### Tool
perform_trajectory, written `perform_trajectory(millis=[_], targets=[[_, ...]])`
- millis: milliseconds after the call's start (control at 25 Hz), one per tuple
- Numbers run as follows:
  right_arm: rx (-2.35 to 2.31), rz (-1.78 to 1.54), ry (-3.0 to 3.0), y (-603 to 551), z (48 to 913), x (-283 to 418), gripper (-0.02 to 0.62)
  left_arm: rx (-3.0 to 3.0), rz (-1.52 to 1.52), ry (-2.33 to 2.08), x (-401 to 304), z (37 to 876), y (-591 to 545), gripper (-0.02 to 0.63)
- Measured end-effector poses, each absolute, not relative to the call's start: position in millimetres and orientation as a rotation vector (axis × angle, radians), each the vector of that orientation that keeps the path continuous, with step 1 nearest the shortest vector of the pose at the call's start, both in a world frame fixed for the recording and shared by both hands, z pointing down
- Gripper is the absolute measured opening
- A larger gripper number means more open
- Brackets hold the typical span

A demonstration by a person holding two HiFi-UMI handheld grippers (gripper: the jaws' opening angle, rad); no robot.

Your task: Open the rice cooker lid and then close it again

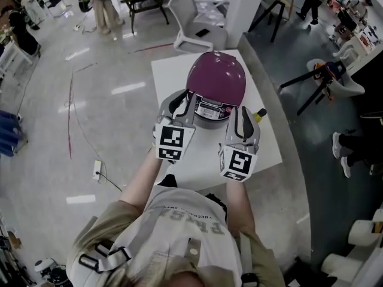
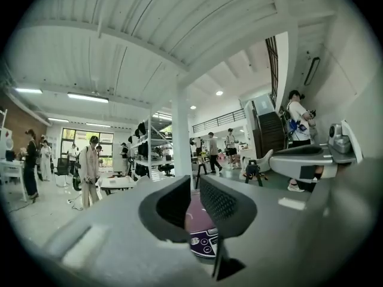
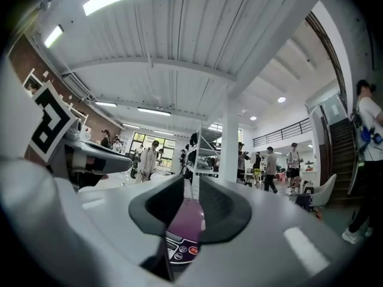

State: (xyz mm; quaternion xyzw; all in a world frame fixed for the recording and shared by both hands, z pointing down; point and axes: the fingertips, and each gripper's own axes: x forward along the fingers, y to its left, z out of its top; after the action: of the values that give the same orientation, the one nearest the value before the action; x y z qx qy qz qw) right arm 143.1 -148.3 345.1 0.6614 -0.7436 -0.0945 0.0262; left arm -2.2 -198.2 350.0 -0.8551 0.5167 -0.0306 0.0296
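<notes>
Two grippers are in view, one in each of your hands, held side by side before the rice cooker [image 1: 215,82]. The cooker stands on the white surface [image 1: 173,73], toward its far half, with its purple domed lid [image 1: 216,73] down and shut on the body. Its control panel [image 1: 210,109] faces you.

Left gripper [image 1: 181,103]: it sits just left of the panel and points at the cooker. In the left gripper view its jaws stand close together with only a narrow slit between them. Nothing is held; the cooker's purple shell and buttons show through the slit, beyond the pads.

Right gripper [image 1: 242,117]: it sits just right of the panel and also points at the cooker. In the right gripper view its jaws are nearly closed, with a slightly wider gap than the left — empty, the cooker visible beyond them.

Whether either gripper touches the cooker's front, the head view does not settle.

A small yellow-tipped item [image 1: 260,113] lies on the surface just beside the right gripper.
</notes>
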Motion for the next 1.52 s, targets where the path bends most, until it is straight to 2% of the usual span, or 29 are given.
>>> perform_trajectory(millis=[160, 320, 1080, 1520], targets=[[2.095, -0.248, -2.285, -136.8, 353.0, 146.3, 0.045, -2.607, -0.065, 1.614, -5.0, 349.6, -188.6, 0.011], [2.119, -0.236, -2.284, -129.6, 353.8, 149.9, 0.002, -2.564, -0.017, 1.6, -7.0, 342.8, -180.0, 0.009], [2.106, -0.322, -2.344, -111.7, 334.4, 130.8, 0.0, -2.596, 0.116, 1.564, -12.1, 330.5, -155.9, 0.009], [2.121, -0.316, -2.288, -105.5, 341.2, 131.2, -0.002, -2.612, 0.063, 1.548, -10.6, 341.7, -148.7, 0.009]])
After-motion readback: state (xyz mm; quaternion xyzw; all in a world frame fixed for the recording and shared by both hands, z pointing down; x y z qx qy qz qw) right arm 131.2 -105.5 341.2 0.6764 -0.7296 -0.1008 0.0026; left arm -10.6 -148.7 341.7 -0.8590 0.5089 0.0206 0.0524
